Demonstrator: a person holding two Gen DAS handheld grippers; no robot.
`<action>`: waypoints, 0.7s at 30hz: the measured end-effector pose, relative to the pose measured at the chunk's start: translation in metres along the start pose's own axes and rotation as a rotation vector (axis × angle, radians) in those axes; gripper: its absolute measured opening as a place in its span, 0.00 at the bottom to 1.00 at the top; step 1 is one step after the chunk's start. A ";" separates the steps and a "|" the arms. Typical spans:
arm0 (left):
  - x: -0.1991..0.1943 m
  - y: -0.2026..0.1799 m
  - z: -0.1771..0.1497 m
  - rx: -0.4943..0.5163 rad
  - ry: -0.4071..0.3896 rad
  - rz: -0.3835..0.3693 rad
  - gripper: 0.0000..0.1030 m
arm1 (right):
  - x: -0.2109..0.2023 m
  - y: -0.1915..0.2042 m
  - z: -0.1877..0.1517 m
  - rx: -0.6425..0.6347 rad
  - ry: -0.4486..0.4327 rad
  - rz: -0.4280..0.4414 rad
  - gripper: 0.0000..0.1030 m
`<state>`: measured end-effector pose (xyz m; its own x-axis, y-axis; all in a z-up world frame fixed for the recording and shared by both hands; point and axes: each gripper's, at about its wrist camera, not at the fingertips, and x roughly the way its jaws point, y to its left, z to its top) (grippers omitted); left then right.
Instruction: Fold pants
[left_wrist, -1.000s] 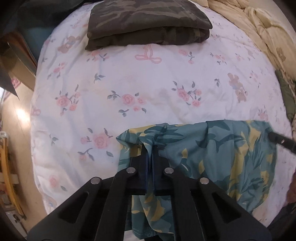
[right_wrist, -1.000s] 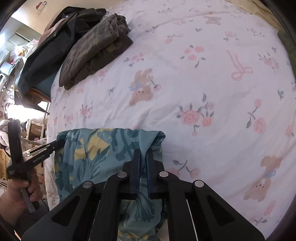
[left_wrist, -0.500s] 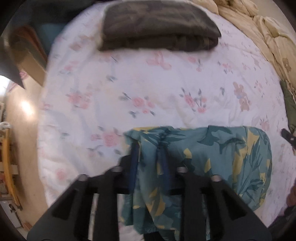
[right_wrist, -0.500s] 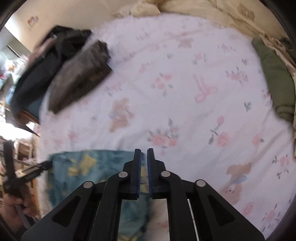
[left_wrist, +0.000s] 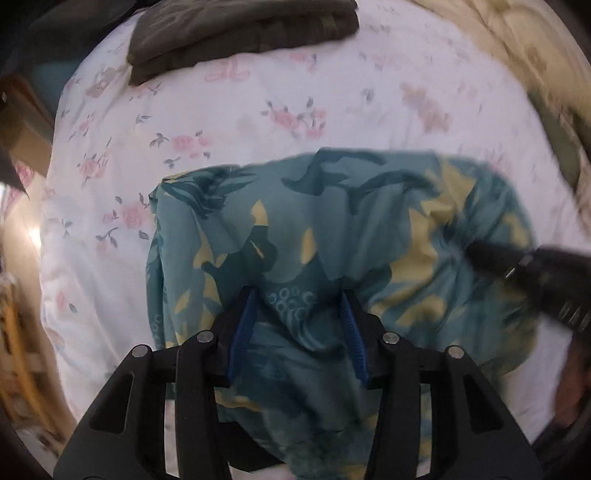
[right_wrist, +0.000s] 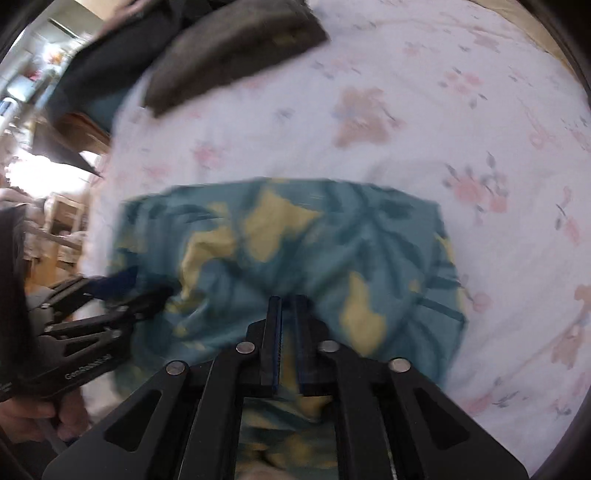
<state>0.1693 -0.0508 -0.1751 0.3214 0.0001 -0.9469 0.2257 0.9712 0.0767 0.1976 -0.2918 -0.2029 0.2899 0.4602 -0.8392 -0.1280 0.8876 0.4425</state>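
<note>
Your left gripper (left_wrist: 298, 295) hangs with fingers apart over the pants (left_wrist: 332, 236), which lie on the bed (left_wrist: 221, 110) running 9 to 3 o'clock. Your right gripper (right_wrist: 289, 301) appears pinched on cloth at their 3 o'clock end.

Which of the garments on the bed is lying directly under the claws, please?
The teal leaf-print pants, spread beneath both claws; the dark folded garment lies apart at the bed's far edge.

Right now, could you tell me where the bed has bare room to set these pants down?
Bare floral sheet lies between the teal leaf-print pants and the folded dark pants at the far edge. More lies right of the teal pants. The near edge is crowded by both tongs.
</note>
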 end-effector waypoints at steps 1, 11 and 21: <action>-0.001 0.002 0.000 0.004 -0.008 0.015 0.43 | -0.001 -0.005 0.000 0.016 -0.001 0.003 0.00; -0.013 0.035 -0.007 -0.066 0.001 0.193 0.43 | -0.037 -0.040 -0.008 0.057 -0.071 -0.274 0.09; -0.020 -0.014 -0.042 -0.052 0.011 -0.062 0.42 | -0.028 -0.003 -0.030 0.055 0.012 0.145 0.09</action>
<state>0.1207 -0.0540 -0.1702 0.2983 -0.0582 -0.9527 0.1967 0.9805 0.0017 0.1609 -0.3064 -0.1904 0.2611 0.5836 -0.7690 -0.1155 0.8097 0.5753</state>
